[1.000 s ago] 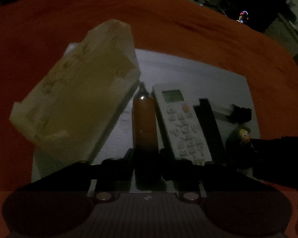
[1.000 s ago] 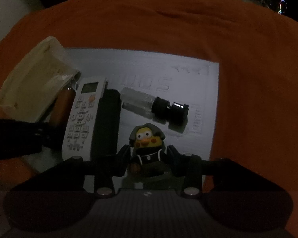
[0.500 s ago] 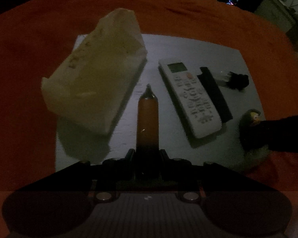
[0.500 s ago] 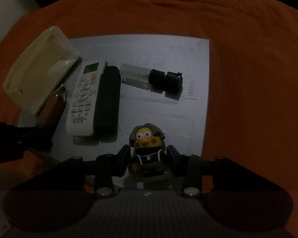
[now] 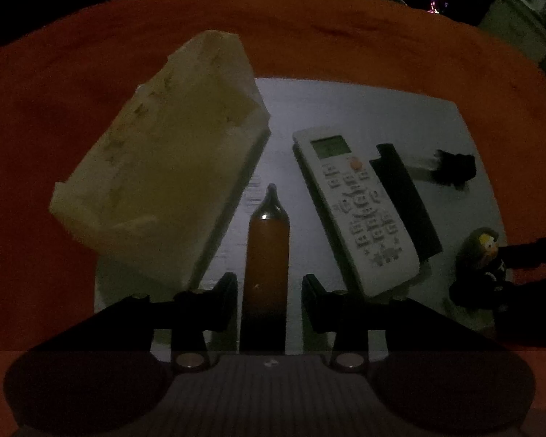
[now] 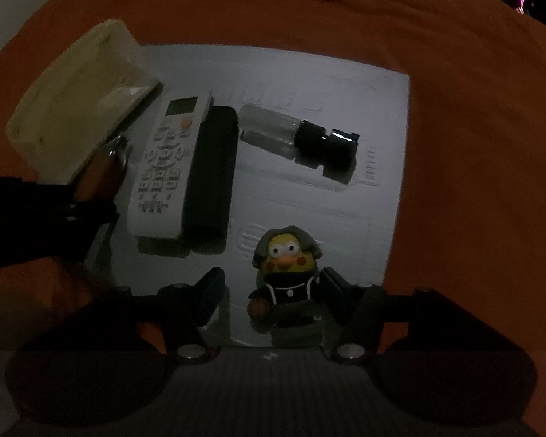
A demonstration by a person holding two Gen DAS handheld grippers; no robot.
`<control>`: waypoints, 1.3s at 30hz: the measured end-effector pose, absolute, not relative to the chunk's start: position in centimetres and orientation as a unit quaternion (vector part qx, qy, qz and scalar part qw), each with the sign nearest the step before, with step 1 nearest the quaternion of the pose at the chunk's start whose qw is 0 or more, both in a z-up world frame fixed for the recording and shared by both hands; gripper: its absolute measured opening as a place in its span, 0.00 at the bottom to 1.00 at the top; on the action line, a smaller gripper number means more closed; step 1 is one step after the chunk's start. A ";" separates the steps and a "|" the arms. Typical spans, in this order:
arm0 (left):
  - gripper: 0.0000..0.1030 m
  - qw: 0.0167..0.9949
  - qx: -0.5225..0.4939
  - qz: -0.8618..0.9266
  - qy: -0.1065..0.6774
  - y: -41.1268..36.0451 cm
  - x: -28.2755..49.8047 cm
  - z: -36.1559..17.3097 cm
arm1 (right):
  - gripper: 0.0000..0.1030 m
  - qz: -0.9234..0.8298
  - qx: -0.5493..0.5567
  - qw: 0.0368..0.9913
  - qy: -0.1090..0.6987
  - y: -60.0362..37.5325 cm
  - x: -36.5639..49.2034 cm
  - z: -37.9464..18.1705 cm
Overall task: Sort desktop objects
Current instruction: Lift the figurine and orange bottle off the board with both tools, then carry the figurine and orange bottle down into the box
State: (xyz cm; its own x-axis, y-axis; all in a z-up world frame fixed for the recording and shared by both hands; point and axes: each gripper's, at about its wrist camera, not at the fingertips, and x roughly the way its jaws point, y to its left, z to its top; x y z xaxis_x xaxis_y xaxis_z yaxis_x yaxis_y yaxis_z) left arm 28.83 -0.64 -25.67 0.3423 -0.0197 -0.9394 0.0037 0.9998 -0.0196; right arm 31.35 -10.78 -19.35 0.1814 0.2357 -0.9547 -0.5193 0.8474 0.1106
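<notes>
In the left wrist view my left gripper [image 5: 267,291] stands open around an orange tube with a silver tip [image 5: 268,251], gaps showing on both sides. The tube lies on a white mat [image 5: 345,109] between a pale tissue pack [image 5: 163,167] and a white remote [image 5: 356,204]. In the right wrist view my right gripper [image 6: 273,291] is open around a yellow duck figurine in a dark hoodie [image 6: 287,284]; the right finger is close to it, the left finger apart. The remote [image 6: 163,167] and a black bar [image 6: 211,174] lie beyond.
A clear bottle with a black cap [image 6: 298,134] lies on the mat's far right part. The mat rests on an orange cloth [image 6: 473,145]. The tissue pack [image 6: 80,102] overhangs the mat's left edge. Dark room objects stand beyond the table.
Both grippers have opened: the left let go of the orange tube, the right let go of the duck figurine. Both objects now rest on the mat.
</notes>
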 end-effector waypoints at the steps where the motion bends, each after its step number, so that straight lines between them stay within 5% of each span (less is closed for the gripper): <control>1: 0.28 0.822 -0.001 -0.010 0.570 -0.8 28.7 -25.6 | 0.50 0.248 -0.132 0.764 0.581 -10.6 31.2 -19.3; 4: 0.20 0.827 -0.005 -0.013 0.562 -0.5 28.4 -25.4 | 0.40 0.243 -0.132 0.775 0.568 -10.8 31.2 -19.1; 19: 0.20 0.848 -0.009 -0.017 0.529 -0.5 24.8 -19.9 | 0.40 0.241 -0.049 0.795 0.555 -13.2 28.2 -12.9; 39: 0.20 0.890 -0.015 -0.039 0.455 -0.9 11.4 -11.7 | 0.40 0.304 -0.006 0.803 0.513 -13.3 11.3 -5.0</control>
